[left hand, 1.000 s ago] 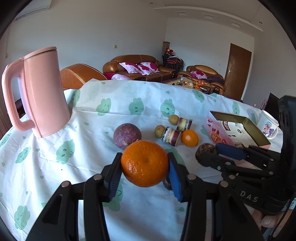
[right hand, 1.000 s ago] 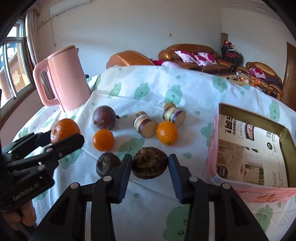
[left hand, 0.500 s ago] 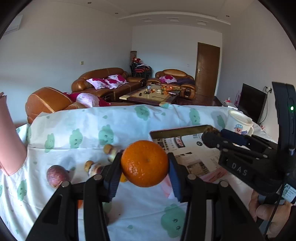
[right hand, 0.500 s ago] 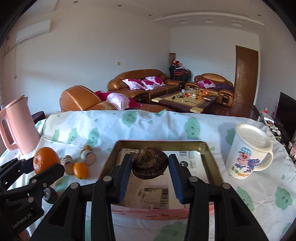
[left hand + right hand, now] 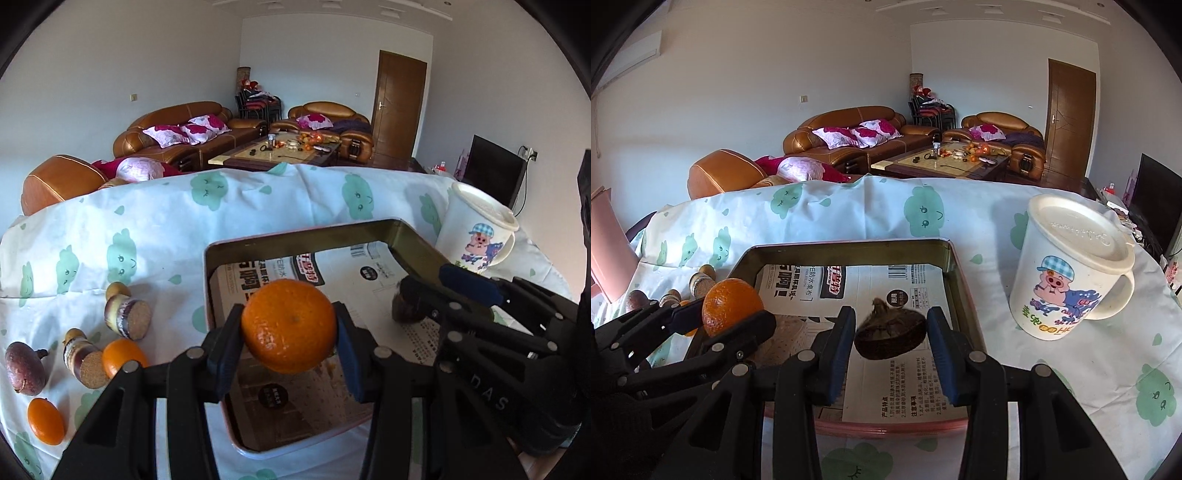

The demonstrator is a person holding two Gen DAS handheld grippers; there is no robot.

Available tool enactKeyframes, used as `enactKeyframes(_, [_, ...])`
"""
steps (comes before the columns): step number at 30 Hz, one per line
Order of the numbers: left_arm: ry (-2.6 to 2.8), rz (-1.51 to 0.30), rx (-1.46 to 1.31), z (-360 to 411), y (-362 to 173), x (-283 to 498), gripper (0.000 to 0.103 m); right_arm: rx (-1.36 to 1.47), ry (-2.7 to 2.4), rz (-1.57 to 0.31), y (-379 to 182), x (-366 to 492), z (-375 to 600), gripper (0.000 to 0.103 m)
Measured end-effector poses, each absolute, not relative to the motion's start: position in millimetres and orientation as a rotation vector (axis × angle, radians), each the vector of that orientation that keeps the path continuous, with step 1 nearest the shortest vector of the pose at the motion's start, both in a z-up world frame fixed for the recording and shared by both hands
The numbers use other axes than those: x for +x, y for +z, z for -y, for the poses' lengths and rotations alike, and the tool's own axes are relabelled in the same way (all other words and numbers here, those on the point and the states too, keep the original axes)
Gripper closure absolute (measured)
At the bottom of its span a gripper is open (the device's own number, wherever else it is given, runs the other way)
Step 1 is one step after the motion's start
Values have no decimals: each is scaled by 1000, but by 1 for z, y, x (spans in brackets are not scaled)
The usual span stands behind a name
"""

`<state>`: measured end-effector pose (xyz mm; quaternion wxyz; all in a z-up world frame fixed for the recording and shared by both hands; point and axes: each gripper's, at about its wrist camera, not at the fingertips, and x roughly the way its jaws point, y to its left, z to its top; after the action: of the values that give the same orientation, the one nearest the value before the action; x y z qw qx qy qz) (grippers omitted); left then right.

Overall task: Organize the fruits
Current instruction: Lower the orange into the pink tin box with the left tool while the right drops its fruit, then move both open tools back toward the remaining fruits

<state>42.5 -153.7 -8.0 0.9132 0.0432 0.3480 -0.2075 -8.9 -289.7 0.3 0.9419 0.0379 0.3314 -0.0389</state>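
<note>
A lidded cartoon-pig mug (image 5: 1071, 273) stands on the cloud-print tablecloth (image 5: 857, 210); brown sofas (image 5: 849, 133) behind.

"DAS" on right tool (image 5: 406, 306)

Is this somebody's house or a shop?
Most likely a home's living room. Brown leather sofas with flowery pillows stand around a coffee table, a dark TV screen sits at the right edge, and the table up front wears a cloud-print tablecloth.
</note>
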Motion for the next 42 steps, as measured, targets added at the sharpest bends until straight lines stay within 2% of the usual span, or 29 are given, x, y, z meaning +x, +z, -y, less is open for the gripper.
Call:
enactKeyframes(6, [-425, -710, 102, 154, -10, 41, 54, 96, -81, -676, -1, -9, 292, 60])
enactKeyframes(8, [-416, -690, 101, 152, -9, 37, 50, 105, -82, -672, -1, -8, 292, 59])
enactKeyframes(10, [-406, -666, 93, 148, -4, 34, 35, 124, -83, -652, 2, -10, 294, 59])
enactKeyframes(11, [-410, -650, 82, 146, -1, 32, 32, 135, -86, -639, 3, -11, 296, 58])
enactKeyframes(13, [-398, -615, 65, 139, 6, 27, 17, 163, -94, -605, 8, -16, 301, 51])
enactKeyframes(14, [-398, -597, 54, 136, 9, 24, 12, 181, -100, -584, 10, -20, 305, 43])
enactKeyframes(15, [-401, -579, 45, 132, 13, 21, 2, 202, -103, -560, 13, -23, 309, 33])
enactKeyframes(16, [-405, -557, 40, 128, 18, 18, 0, 225, -103, -533, 15, -27, 312, 28])
enactKeyframes(17, [-406, -531, 40, 124, 22, 14, 0, 247, -106, -505, 18, -31, 316, 23])
enactKeyframes(22, [-327, -467, 93, 98, 33, 7, 0, 278, -155, -441, 23, -40, 323, 23])
enactKeyframes(28, [-215, -501, 108, 48, 23, 9, 0, 300, -164, -485, 13, -40, 321, 23])
enactKeyframes(42, [-48, -581, 44, -55, 17, 16, 0, 104, -118, -467, 14, -56, 256, 23])
